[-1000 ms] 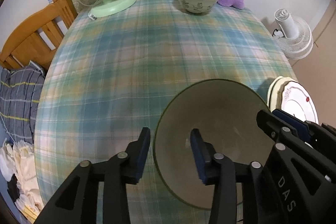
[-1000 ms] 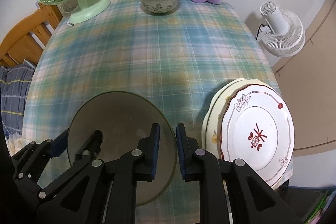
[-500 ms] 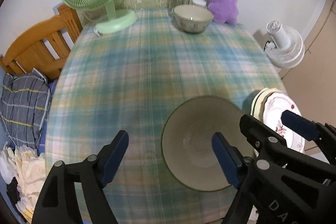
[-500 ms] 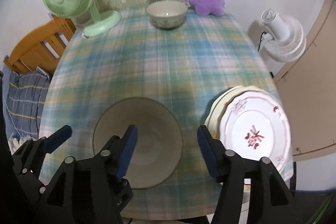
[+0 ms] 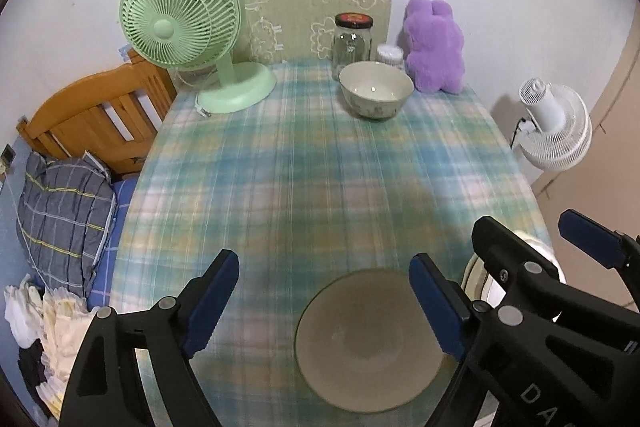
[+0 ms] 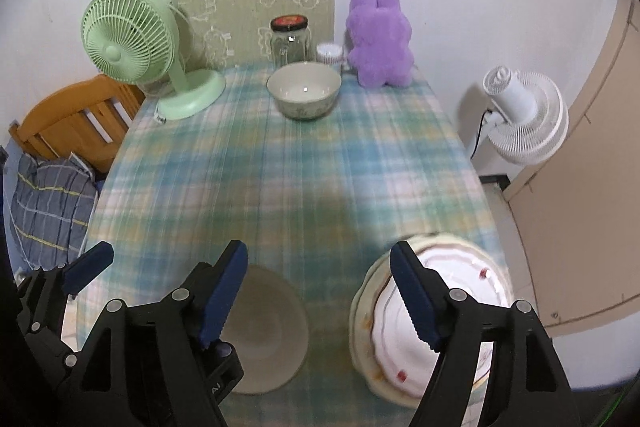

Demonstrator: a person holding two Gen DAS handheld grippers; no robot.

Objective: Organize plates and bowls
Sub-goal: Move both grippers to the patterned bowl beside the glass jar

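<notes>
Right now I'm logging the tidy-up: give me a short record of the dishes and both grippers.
near bowl: on the tablecloth, nothing gripping it
far bowl: by the jar
plates: stacked at the table's right edge
left gripper: jaws opening, empty
right gripper: jaws opening, empty

Grey-beige bowl (image 5: 370, 337) sits upright on the near edge of the plaid cloth, empty. Just right of it: stacked plates (image 6: 440, 331), white one with red motifs on top. Second bowl (image 5: 376, 95), cream, patterned outside, upright at far end.
</notes>
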